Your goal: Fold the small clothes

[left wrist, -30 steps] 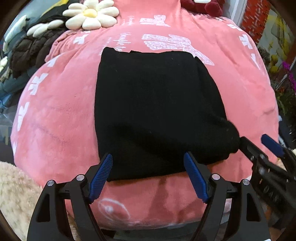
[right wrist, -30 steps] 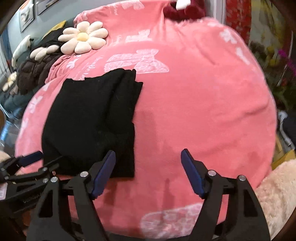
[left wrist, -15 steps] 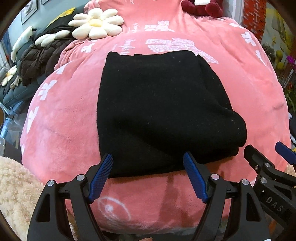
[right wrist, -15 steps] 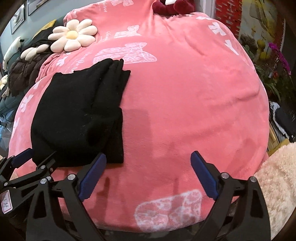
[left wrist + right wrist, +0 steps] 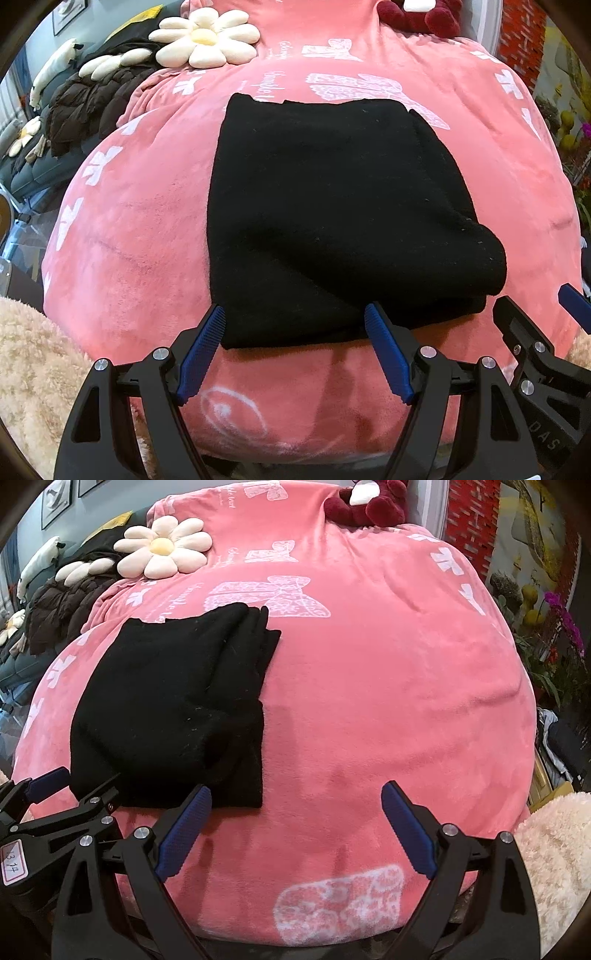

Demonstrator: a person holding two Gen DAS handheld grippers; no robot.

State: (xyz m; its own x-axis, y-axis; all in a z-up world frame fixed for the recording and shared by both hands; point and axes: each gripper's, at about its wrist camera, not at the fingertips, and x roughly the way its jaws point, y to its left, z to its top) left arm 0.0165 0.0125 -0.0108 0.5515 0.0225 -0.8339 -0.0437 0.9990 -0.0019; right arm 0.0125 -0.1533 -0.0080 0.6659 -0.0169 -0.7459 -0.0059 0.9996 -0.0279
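A black knit garment [image 5: 332, 214] lies folded into a thick rectangle on the pink butterfly-print blanket [image 5: 129, 221]. My left gripper [image 5: 294, 310] stands open at the garment's near edge, a blue pad on either side of it and neither pressing. In the right wrist view the garment [image 5: 173, 709] lies at the left on the blanket [image 5: 388, 683]. My right gripper [image 5: 296, 788] is wide open over bare blanket, just off the garment's near right corner, with nothing between its pads. Each gripper shows in the other's view: the right gripper [image 5: 533, 299] and the left gripper [image 5: 88, 777].
A daisy-shaped cushion [image 5: 205, 37] and a dark red plush toy [image 5: 365, 502] sit at the far end of the blanket. A brown quilted jacket [image 5: 88, 107] lies at far left. Fluffy cream fabric [image 5: 554, 867] borders the near edge. Plants [image 5: 554, 627] stand at right.
My right gripper has spread its jaws wider and drawn back off the garment's near right corner, which now lies free. The left gripper has hardly moved.
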